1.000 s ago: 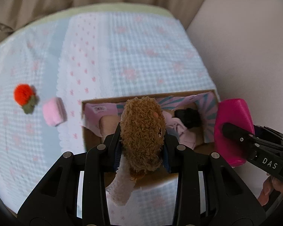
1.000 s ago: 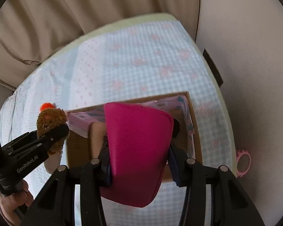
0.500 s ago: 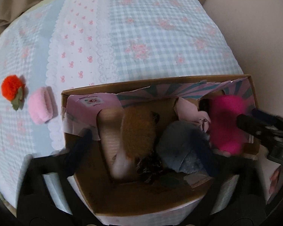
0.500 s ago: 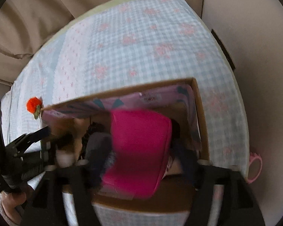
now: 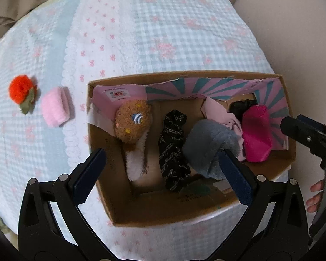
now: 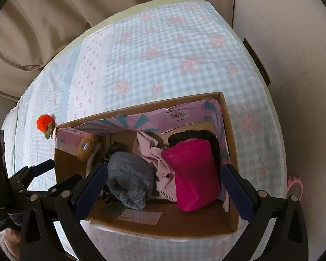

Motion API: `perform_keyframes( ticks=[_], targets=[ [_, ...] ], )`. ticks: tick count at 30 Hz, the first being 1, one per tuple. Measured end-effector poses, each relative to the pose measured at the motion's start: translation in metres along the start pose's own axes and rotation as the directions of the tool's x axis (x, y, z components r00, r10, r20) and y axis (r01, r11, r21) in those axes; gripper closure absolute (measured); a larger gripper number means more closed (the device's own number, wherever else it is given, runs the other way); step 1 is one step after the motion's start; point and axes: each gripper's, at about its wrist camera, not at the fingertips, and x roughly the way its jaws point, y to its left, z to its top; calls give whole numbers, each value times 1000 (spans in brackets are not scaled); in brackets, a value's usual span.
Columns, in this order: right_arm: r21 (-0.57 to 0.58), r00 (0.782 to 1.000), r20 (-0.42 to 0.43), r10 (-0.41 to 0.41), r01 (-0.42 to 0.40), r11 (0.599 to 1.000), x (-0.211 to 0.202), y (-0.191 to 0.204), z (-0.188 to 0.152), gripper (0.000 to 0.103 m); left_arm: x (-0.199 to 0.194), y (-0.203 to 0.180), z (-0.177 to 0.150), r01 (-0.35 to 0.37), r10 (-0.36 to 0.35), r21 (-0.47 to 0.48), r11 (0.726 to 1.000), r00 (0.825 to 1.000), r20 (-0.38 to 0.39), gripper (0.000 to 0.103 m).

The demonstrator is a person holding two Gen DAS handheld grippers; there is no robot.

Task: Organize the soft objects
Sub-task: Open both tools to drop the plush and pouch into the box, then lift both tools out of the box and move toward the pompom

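An open cardboard box (image 5: 102, 195) on the bed holds a brown plush toy (image 5: 132, 124), a black scrunchie (image 5: 173, 148), a grey fluffy piece (image 5: 208, 145), pink cloth (image 5: 219, 113) and a magenta pouch (image 5: 256, 134). My left gripper (image 5: 160, 154) hangs open above the box, nothing between its fingers; the plush lies loose below. My right gripper (image 6: 164, 167) is opening over the magenta pouch (image 6: 195, 174), which rests in the box (image 6: 228, 130) free of the pads. A red pompom (image 5: 19, 88) and a pink fuzzy roll (image 5: 54, 106) lie on the cover, left of the box.
The bed has a blue gingham cover (image 5: 163, 32) with pink flowers. Beige curtains (image 6: 54, 21) hang behind it and a pale wall (image 6: 293, 43) stands on the right. A pink ring-shaped thing (image 6: 295, 182) lies beyond the bed's right edge.
Both grippers opened and sank toward the box. The brown plush dropped from the left one and the magenta pouch from the right one; both now lie in the box.
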Motion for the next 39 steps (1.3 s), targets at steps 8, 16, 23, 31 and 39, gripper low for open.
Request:
perform_keyframes(
  ticks=[8, 16, 23, 31, 39],
  targets=[
    [-2, 998, 59, -22, 22, 1000, -44, 16, -9, 0, -44, 1, -4, 14, -14, 4, 1000, 998, 67, 0],
    [-72, 980, 190, -62, 77, 994, -110, 58, -20, 0, -110, 7, -15, 28, -30, 13, 1000, 986, 165, 0],
    [-102, 950, 303, -80, 116, 988, -175, 111, -39, 0, -184, 27, -38, 2, -7, 20, 1000, 960, 279, 0],
    [-149, 922, 384, -46, 112, 982, -222, 186, -66, 0, -263, 85, -72, -14, 22, -22, 1000, 922, 387, 0],
    [-178, 898, 439, -27, 116, 977, -238, 256, -91, 0, -316, 153, -100, -70, 89, -59, 996, 887, 454, 0]
  ],
)
